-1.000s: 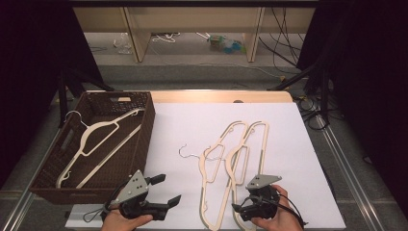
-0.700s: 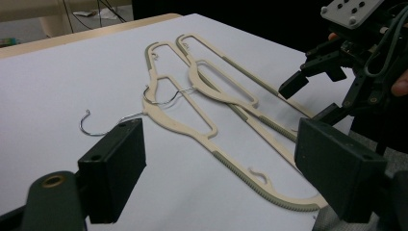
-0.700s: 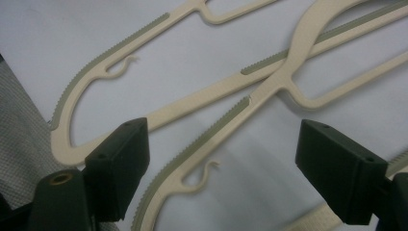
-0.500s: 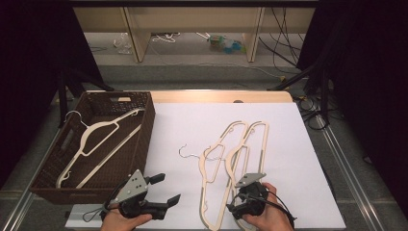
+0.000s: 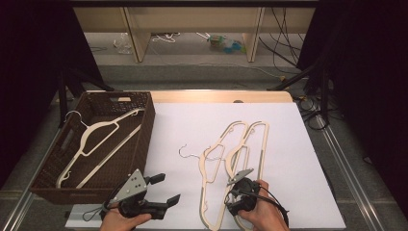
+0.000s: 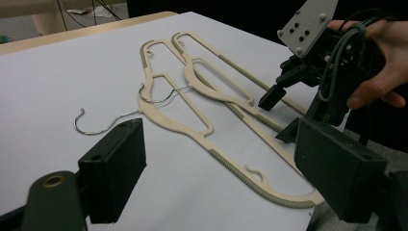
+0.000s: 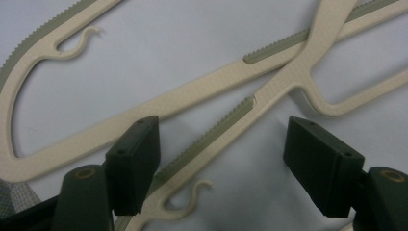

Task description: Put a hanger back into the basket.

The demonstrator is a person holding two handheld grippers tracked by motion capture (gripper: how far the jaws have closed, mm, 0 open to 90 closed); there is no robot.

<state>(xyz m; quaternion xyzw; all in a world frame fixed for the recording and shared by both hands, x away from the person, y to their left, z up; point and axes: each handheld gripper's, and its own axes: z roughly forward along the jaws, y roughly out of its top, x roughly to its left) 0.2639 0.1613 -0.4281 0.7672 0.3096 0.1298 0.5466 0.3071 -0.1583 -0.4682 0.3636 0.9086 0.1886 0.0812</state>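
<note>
Two cream plastic hangers lie overlapped on the white sheet: the left hanger [image 5: 202,192] with its metal hook [image 5: 183,151], and the right hanger [image 5: 262,144] crossing it. My right gripper [image 5: 233,191] is open and low over their near ends. In the right gripper view its jaws straddle a ribbed hanger arm [image 7: 208,138] without touching it. A third hanger [image 5: 96,131] lies in the brown wicker basket [image 5: 149,120]. My left gripper [image 5: 168,187] is open near the table's front edge, left of the hangers, holding nothing.
The white sheet [image 5: 192,125] covers most of the table, with a wooden edge at the back. The basket stands along the left side. Shelves and cables lie on the floor beyond the table.
My right gripper has moved left and turned, coming over the near ends of the two hangers. The left gripper has stayed put.
</note>
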